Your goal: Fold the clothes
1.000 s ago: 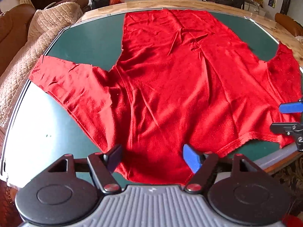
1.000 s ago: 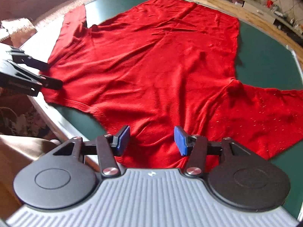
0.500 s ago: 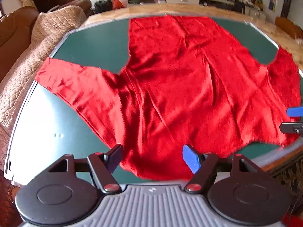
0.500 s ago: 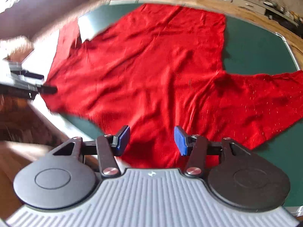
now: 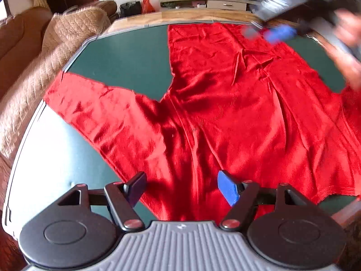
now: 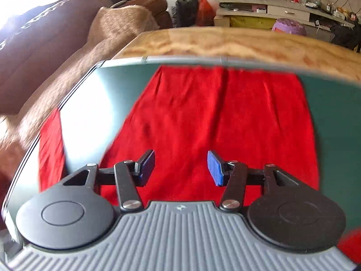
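The red garment (image 5: pixel 225 113) lies spread flat across the green surface (image 5: pixel 126 52), one sleeve toward the left of the frame. Both the left gripper (image 5: pixel 181 186) and right gripper (image 6: pixel 181 168) are spread, empty. The right view is blurred, probably from motion; a hasty pinch may bunch several layers

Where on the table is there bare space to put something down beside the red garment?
Free patches: the green top between the spread sleeve and the far rim, left of the garment body; the bright near-left corner below that sleeve; a green strip right of the body. The middle is fully covered, and the right tool hovers over the far right.
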Tool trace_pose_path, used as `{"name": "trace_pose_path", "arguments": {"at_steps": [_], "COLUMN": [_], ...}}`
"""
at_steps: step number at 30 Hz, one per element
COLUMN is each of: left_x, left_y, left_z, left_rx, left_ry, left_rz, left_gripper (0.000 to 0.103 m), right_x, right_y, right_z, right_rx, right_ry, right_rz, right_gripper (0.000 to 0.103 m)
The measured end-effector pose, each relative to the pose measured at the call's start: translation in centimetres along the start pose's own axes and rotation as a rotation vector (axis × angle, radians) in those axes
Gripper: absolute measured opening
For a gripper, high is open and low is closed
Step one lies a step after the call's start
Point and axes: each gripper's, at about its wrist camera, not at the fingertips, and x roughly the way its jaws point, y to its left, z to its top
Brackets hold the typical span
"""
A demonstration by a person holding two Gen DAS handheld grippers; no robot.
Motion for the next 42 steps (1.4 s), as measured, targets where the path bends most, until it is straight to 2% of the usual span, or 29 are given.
{"name": "trace_pose_path", "arguments": {"at_steps": [8,10,13,24,31,42], "left_x": [-0.3,-0.5,-0.8,-1.5,-1.8,-2.0], "left_y": [-0.4,-0.3,-0.1,-0.8,-1.0,-0.8], "left_z": [-1.3,-1.7,-1.8,-2.3,-2.5,-2.3], "left_rx": [-0.020,-0.034,-0.031,-0.034,-0.040,-0.052], "left_ry": [0.023,0.030,0.038,0.035,0.037,0.051], "left_rz": [0.003,-0.004,-0.012,-0.001,0.001,-0.007], "left_gripper": [0.076,0.076,0.076,0.076,0.076,0.078], "right_x": [12.5,14.9,17.1,18.5,17.4,-1.0], "right_y": [2.4,2.8,3.5,3.8,2.9,-4.5], "right_z": [13.4,14.2,14.4,15.6,15.8,9.4], "right_rx": [-0.006,-0.018,-0.069,-0.082,-0.085,0.070], "right_ry": [0.032,0.047,0.064,0.005,-0.001,-0.174], "right_rz": [-0.072,-0.074,-0.080,-0.107,-0.054,0.055], "right_gripper": [0.059,0.059,0.054,0.053,0.054,0.054]}}
